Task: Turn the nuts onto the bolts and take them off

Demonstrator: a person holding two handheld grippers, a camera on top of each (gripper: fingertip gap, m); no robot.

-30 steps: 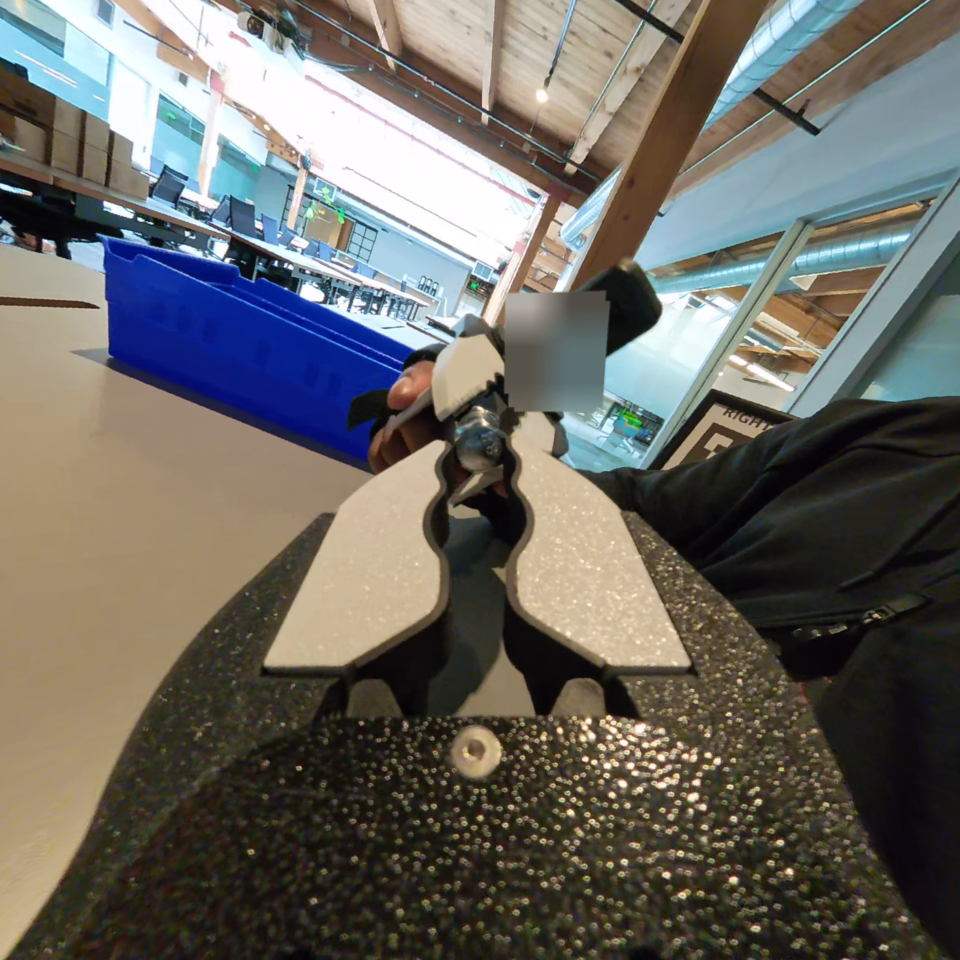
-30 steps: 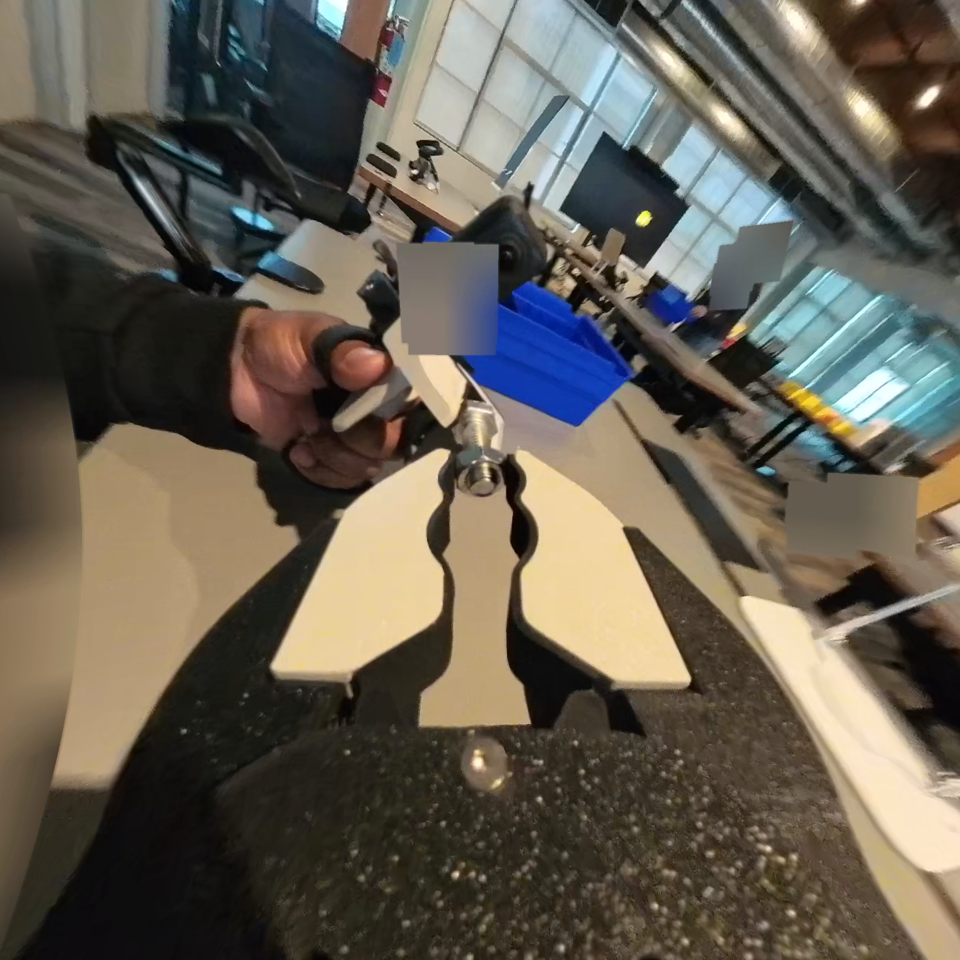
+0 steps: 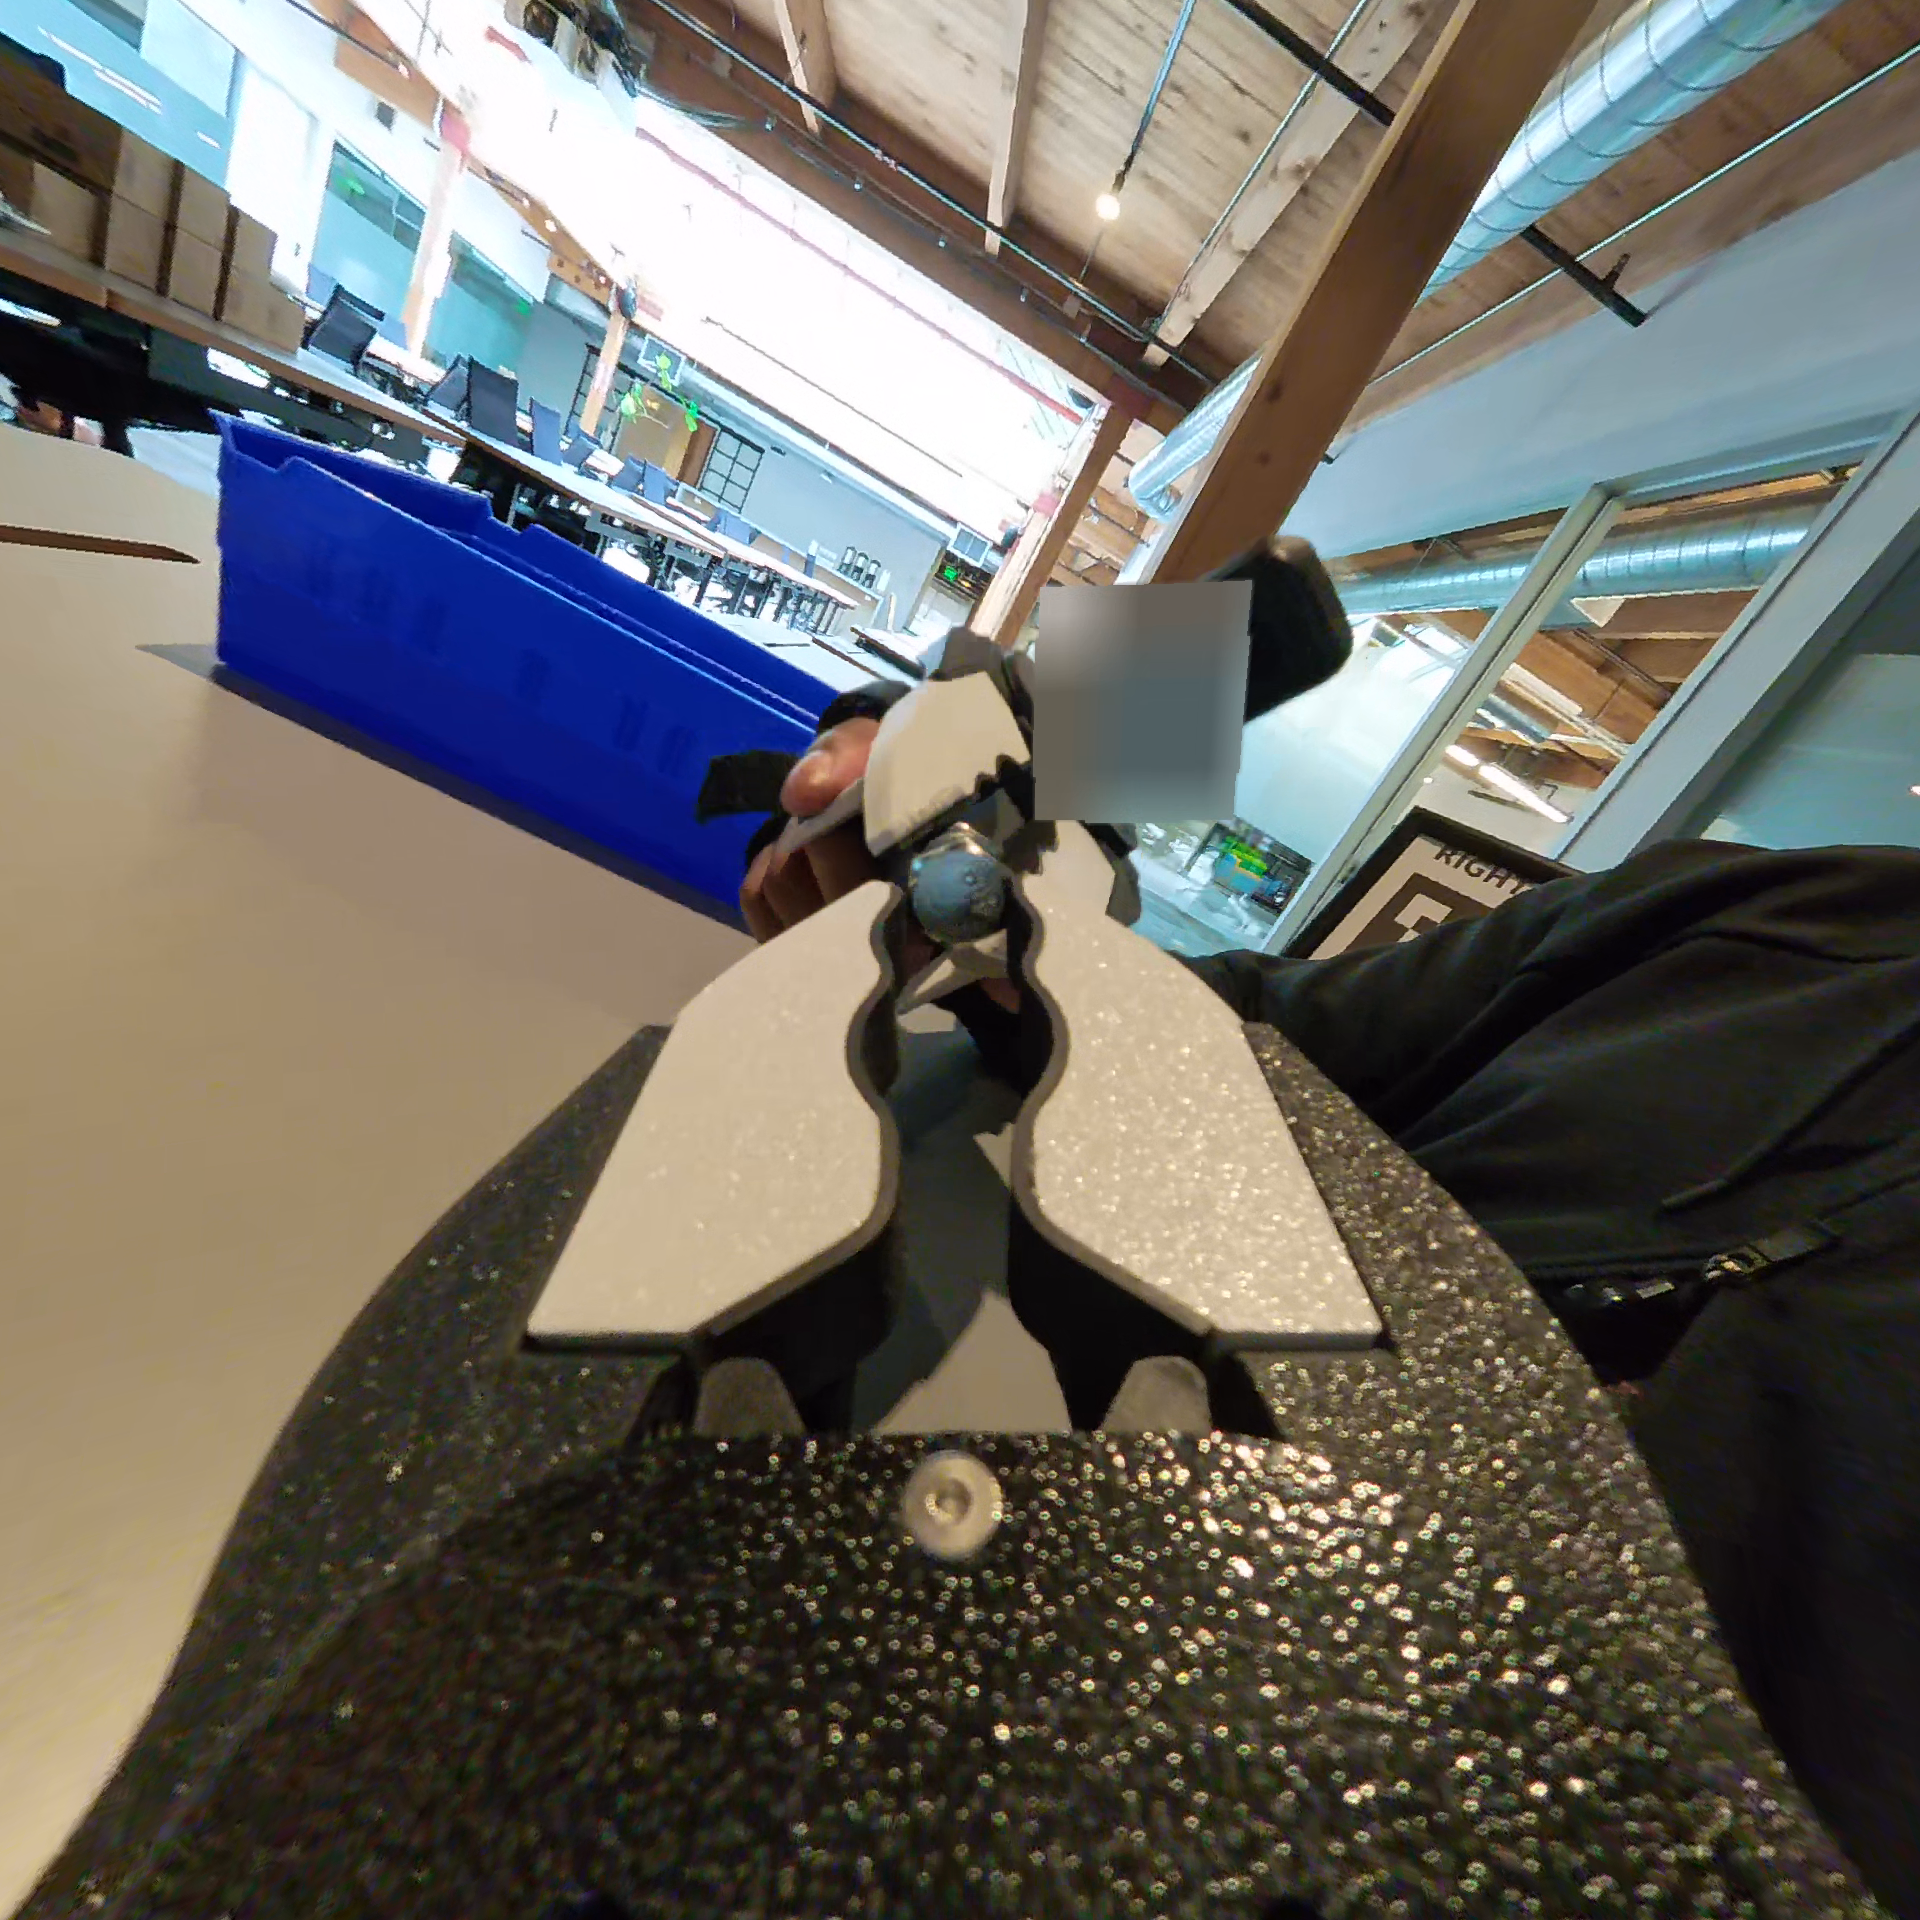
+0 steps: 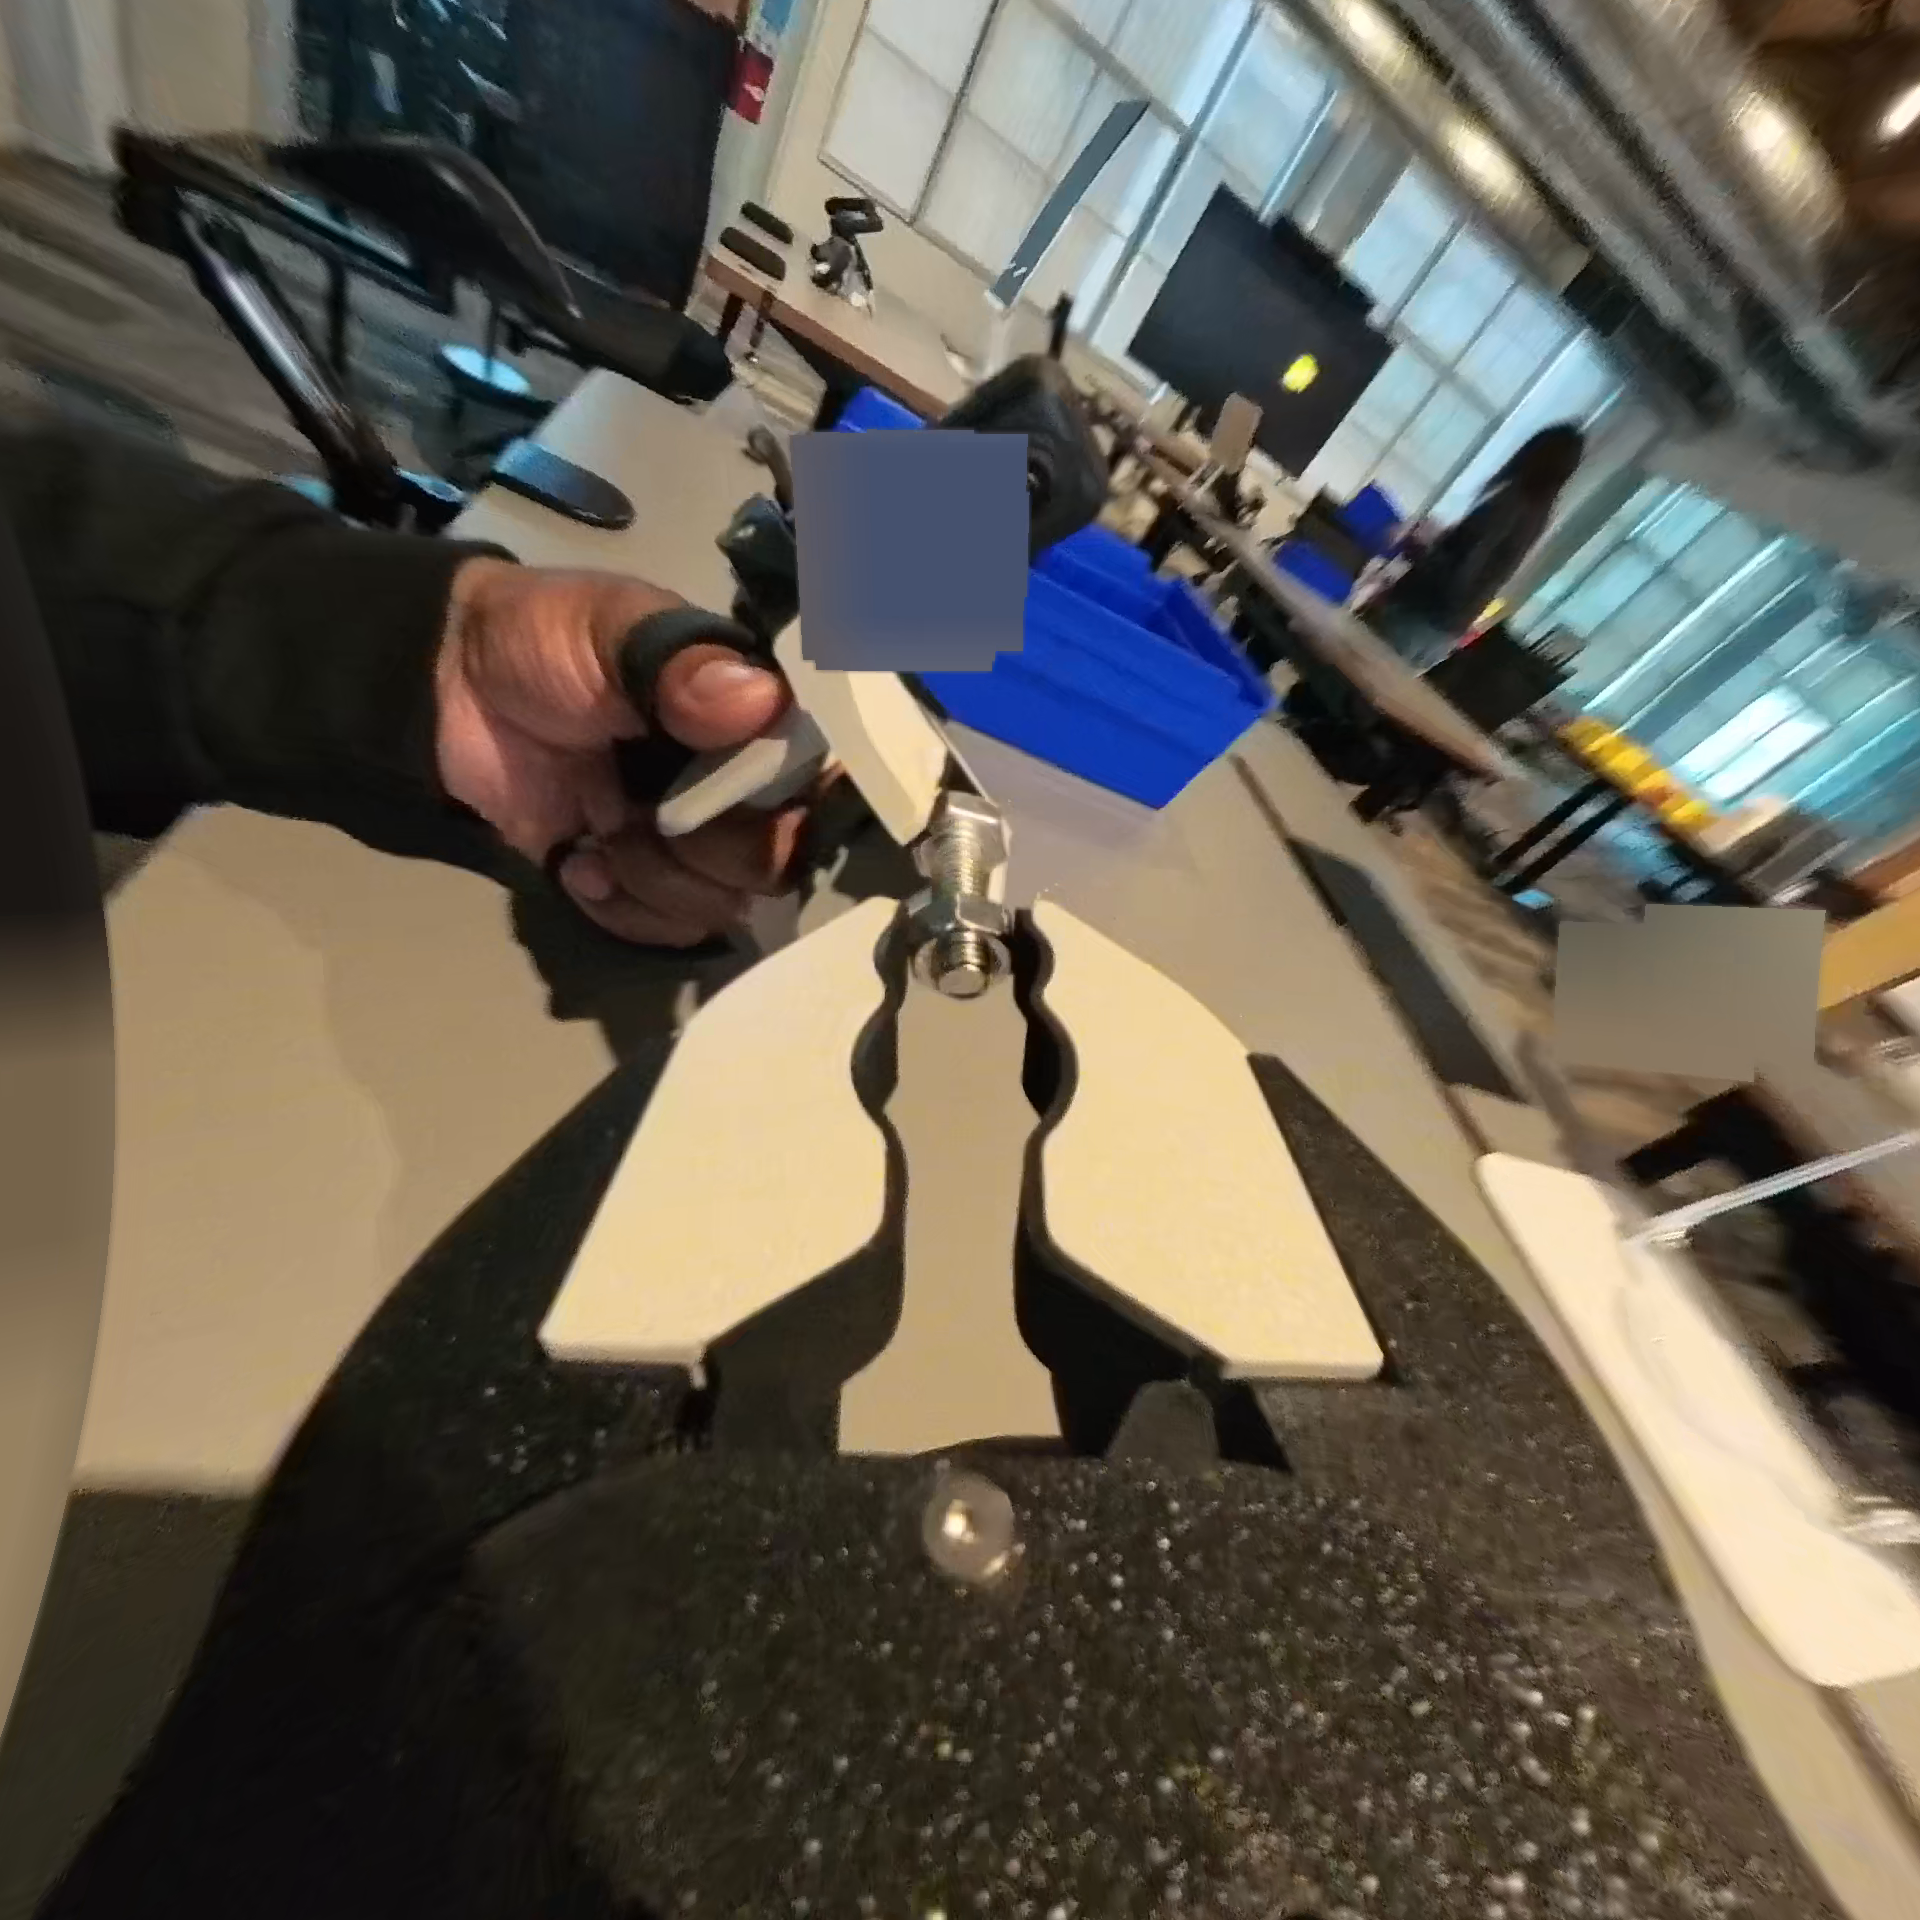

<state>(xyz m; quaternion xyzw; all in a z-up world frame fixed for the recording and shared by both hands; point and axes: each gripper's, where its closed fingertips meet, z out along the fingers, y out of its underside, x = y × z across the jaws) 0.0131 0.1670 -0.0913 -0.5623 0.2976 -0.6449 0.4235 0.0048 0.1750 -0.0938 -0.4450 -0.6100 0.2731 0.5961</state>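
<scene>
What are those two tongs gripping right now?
Left tongs: closed on the bolt, at its head.
Right tongs: closed on the nut threaded on that bolt.

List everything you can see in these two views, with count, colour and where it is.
bolt: one, silver, spanning between the two grippers
nut: one, silver, on the bolt's thread near its tip
blue bin: at least one, blue, on the table behind the grippers
table: one, pale grey, underneath
white flat object: one, white, table's right side
left gripper: one, black, pale fingers, shut on the bolt's head
right gripper: one, same colours, shut on the nut
left hand, right hand: two, black sleeves
</scene>
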